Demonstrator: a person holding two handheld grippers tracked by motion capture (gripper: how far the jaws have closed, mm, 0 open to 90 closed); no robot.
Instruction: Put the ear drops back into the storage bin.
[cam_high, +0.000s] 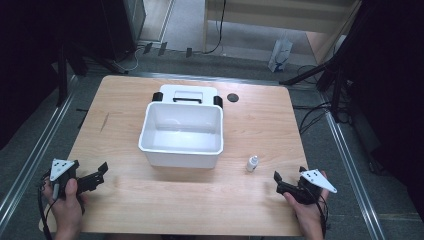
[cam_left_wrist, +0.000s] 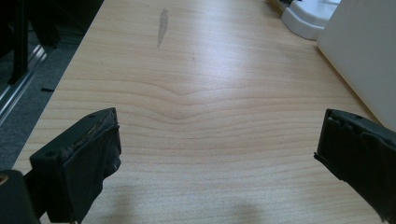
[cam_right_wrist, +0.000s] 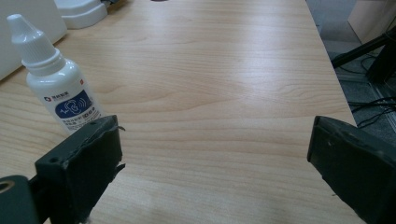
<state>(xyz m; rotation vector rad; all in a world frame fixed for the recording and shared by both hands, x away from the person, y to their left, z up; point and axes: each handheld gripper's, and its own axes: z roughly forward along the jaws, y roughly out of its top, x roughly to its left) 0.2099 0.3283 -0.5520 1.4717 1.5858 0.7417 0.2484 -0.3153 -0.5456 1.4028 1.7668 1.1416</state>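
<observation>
one small white dropper bottle (cam_high: 253, 163) standing upright on the wooden table (cam_high: 260, 120), long axis vertical, capped nozzle pointing straight up; placed just off the front right corner of the white bin (cam_high: 181, 134), apart from it. seen again in the right gripper view (cam_right_wrist: 56, 81), blue label facing the camera, rising behind the tip of that view's left-hand jaw, not gripped. right gripper (cam_high: 287, 181) held in the right hand (cam_high: 307, 210) near the table's front right edge, jaws spread wide, nothing between them but bare wood, nothing touched. left gripper (cam_high: 97, 172) held in the left hand (cam_high: 67, 202) near the front left edge, jaws likewise wide apart and holding nothing; bin wall visible at the right margin of the left gripper view (cam_left_wrist: 364, 51), well clear of the jaws. one bin, open-topped, at the table's middle. one white lid (cam_high: 187, 94) with dark clips lying flat just behind the bin, touching or nearly touching its far wall; cannot tell which. one small dark round disc (cam_high: 232, 97) on the wood to the right of the lid. one grey smear (cam_left_wrist: 162, 27) on the tabletop's left part. two grippers, two hands, one bottle.
</observation>
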